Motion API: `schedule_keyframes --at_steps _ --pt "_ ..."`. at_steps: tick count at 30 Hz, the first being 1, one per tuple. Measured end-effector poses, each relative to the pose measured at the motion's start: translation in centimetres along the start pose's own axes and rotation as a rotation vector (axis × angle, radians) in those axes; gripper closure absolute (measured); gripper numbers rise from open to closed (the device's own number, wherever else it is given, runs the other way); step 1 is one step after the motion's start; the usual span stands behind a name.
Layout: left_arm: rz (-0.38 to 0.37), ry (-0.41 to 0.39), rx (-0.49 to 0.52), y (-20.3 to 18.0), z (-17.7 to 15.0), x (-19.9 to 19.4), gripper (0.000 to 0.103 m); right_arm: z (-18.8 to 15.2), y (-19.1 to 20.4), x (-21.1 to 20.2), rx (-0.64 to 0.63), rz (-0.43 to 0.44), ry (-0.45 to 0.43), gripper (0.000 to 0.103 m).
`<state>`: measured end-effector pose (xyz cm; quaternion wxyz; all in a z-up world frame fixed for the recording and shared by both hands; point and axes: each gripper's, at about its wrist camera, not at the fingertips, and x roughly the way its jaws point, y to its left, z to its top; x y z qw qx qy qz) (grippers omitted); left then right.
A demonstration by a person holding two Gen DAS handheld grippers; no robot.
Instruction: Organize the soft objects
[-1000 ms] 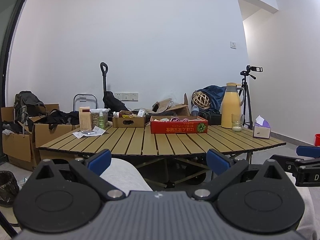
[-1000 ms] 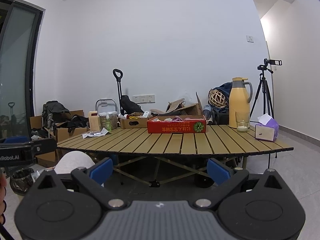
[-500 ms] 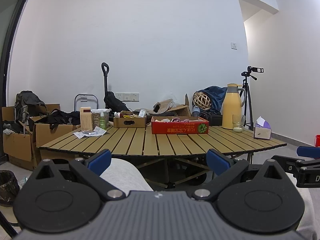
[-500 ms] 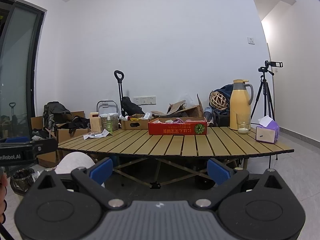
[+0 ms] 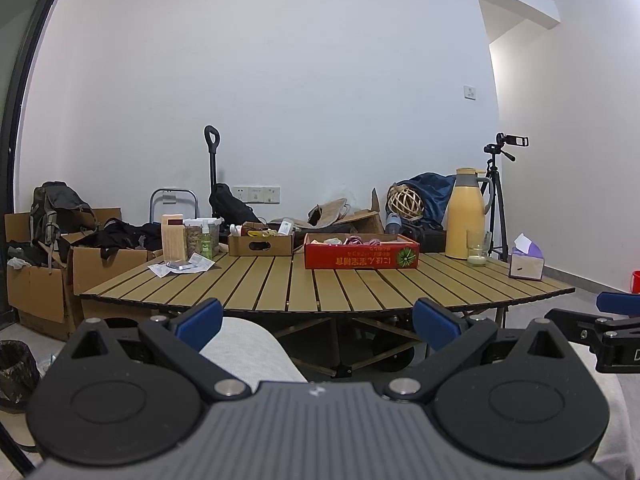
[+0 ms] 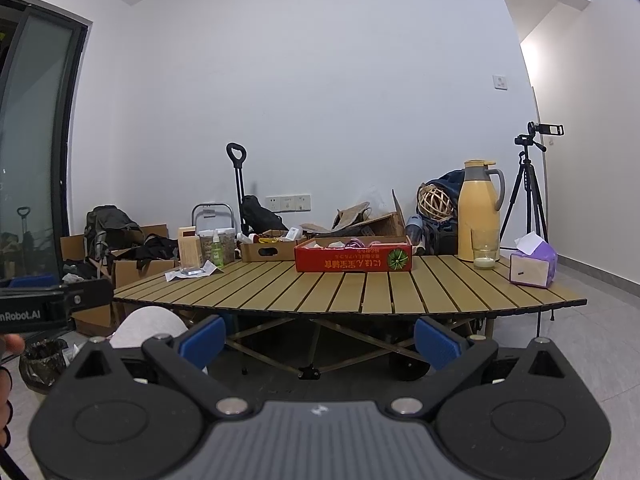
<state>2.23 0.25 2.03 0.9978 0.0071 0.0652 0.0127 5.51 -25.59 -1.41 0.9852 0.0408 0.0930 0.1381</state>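
Left gripper (image 5: 316,320) and right gripper (image 6: 318,338) both spread wide and empty, held low before the slatted wooden tabletop (image 6: 360,288), soft pink and white items (image 6: 352,243) lay inside a red cardboard box (image 6: 354,260) at its middle

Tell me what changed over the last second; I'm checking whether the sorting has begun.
Barely anything. Both views rose slightly, so the table sits a touch lower in frame. The left tool and right tool stay open and empty, short of the table. The red box, yellow jug and tissue pack have not moved.
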Motion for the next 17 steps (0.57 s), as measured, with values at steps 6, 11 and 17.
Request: schedule_keyframes --at_steps 6,11,17 --pt "-0.003 -0.007 0.003 -0.15 -0.03 -0.2 0.0 -0.01 -0.08 -0.12 -0.001 0.0 -0.001 0.002" --pt "-0.001 -0.007 0.003 -0.09 -0.03 -0.16 0.0 -0.01 -0.03 -0.13 0.0 -0.001 -0.002 0.002" --pt "-0.013 -0.012 0.0 -0.09 -0.06 -0.19 0.0 0.01 -0.06 -0.1 0.0 0.0 0.0 0.002"
